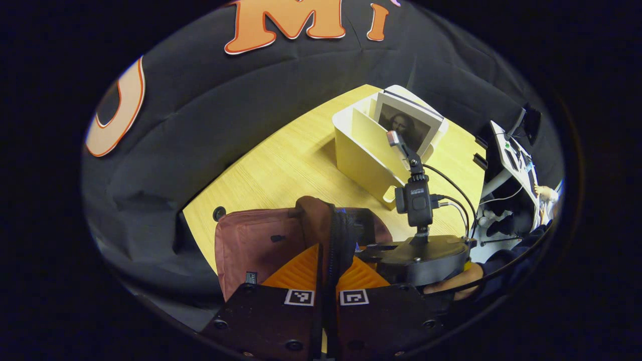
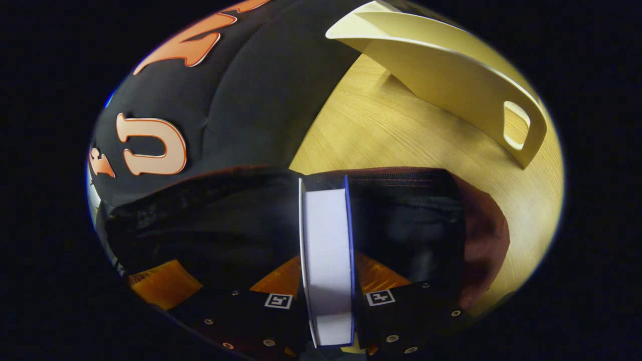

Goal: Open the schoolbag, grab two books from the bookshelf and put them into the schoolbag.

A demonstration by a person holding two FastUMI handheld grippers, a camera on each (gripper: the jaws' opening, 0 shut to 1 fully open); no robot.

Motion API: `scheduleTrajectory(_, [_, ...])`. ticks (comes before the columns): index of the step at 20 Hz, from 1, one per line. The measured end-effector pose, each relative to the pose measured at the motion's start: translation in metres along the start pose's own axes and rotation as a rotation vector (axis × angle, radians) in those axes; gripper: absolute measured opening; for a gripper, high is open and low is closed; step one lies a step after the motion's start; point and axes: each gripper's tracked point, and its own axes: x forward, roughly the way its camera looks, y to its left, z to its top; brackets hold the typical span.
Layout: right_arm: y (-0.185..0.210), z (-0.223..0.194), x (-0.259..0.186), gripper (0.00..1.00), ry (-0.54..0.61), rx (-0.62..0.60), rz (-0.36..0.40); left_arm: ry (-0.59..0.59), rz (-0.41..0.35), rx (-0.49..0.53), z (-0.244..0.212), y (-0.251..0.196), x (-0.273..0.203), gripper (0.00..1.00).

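Right gripper view: bookshelf [image 2: 451, 65] stands beyond the open schoolbag [image 2: 481, 235].

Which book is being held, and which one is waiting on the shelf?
The thick book with white page edges is held between the right gripper fingers, over the open schoolbag. The portrait-cover book stands in the bookshelf.

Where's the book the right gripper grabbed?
In the right gripper view, the book stands on edge, clamped between the right gripper fingers, over the open schoolbag, with the bookshelf beyond on the table.
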Motion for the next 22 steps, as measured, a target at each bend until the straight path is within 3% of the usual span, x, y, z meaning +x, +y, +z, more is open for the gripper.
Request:
scheduleTrajectory(1, [-0.002,0.000,-0.003,0.39,0.016,-0.002,-0.025,-0.001,-0.005,-0.019,-0.001,0.001,0.000,0.05])
scheduleTrajectory(3, [-0.012,-0.001,-0.012,0.53,0.048,-0.006,-0.059,-0.009,-0.008,-0.046,0.000,0.007,-0.001,0.05])
scheduleTrajectory(4, [-0.018,-0.003,-0.020,0.71,0.065,-0.011,-0.088,-0.014,-0.008,-0.057,0.001,0.009,-0.003,0.04])
scheduleTrajectory(6, [-0.029,0.003,-0.034,0.95,0.066,-0.060,-0.142,-0.026,-0.004,-0.068,0.003,0.012,-0.003,0.04])
scheduleTrajectory(9, [-0.046,0.001,-0.056,0.96,0.104,-0.157,-0.195,-0.035,-0.011,-0.071,0.003,0.007,-0.003,0.04])
scheduleTrajectory(14, [-0.043,0.015,-0.101,0.97,0.133,-0.200,-0.160,-0.036,-0.008,-0.056,0.003,0.000,0.001,0.05])
scheduleTrajectory(19, [-0.055,0.088,-0.153,0.98,-0.004,-0.202,-0.205,-0.033,0.001,-0.060,0.004,-0.008,0.006,0.05])
scheduleTrajectory(22, [-0.058,0.127,-0.187,0.98,-0.060,-0.274,-0.250,-0.033,0.007,-0.074,0.003,-0.010,0.008,0.04])
